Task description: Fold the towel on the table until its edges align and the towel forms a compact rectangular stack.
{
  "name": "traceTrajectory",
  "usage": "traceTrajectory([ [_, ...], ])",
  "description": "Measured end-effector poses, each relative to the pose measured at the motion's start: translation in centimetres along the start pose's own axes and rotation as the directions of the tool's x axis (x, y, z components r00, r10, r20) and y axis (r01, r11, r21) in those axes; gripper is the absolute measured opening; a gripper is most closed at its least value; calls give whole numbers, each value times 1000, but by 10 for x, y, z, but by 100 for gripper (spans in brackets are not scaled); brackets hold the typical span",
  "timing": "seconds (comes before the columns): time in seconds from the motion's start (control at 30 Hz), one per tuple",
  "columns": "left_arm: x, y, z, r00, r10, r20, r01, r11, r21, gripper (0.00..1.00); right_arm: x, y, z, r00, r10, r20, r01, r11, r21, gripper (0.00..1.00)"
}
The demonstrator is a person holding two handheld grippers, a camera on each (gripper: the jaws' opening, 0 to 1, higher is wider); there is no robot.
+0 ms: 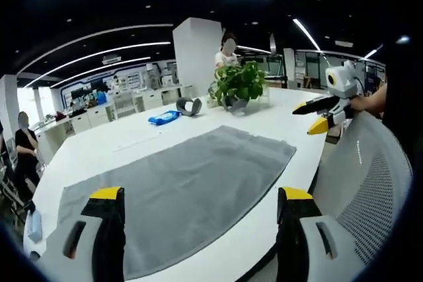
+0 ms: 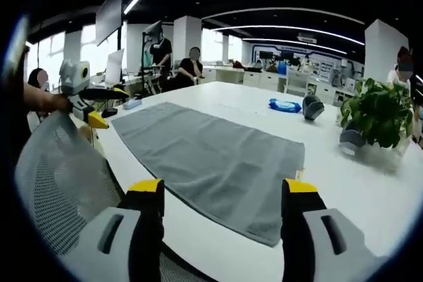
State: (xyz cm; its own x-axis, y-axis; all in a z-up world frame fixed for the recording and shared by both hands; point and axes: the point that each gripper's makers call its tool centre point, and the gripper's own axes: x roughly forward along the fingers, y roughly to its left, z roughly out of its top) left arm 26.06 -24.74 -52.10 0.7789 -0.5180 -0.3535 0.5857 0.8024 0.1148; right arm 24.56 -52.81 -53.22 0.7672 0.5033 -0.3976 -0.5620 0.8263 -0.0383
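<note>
- Towel (image 1: 178,193) lies flat and unfolded on the white tabletop (image 1: 119,140), one long edge close to the near rim; no fold is made yet.
- Left gripper (image 1: 198,229) and right gripper (image 2: 225,219) hover above that near edge, fingers spread wide, holding nothing.
- Risk: pinching only one corner, or at unequal points, would skew the fold so the edges miss each other; dragging could pull the cloth off the rim towards the mesh chair (image 2: 63,176).
- The plant (image 1: 239,84) stands well apart, unlikely to interfere.
</note>
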Motion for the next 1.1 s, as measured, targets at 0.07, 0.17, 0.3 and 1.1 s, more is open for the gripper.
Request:
traceTrajectory([
  [0.07, -1, 2, -2, 1000, 14, -12, -14, 1000, -7, 98, -1, -4, 1, 1000, -18, 7, 18, 1000, 10, 72],
  [0.17, -1, 3, -4, 999, 26, -25, -25, 1000, 15, 98, 1, 1, -1, 1000, 10, 7, -11, 999, 35, 72],
  [0.3, 0, -2, -4, 999, 7, -33, -6, 1000, 29, 98, 1, 3, -1, 1000, 8, -3, -8, 1000, -11, 71],
  [1.1, -4, -1, 134, 978, -31, 206, 15, 997, 80, 96, -4, -14, 15, 999, 44, 26, -47, 991, 128, 57],
])
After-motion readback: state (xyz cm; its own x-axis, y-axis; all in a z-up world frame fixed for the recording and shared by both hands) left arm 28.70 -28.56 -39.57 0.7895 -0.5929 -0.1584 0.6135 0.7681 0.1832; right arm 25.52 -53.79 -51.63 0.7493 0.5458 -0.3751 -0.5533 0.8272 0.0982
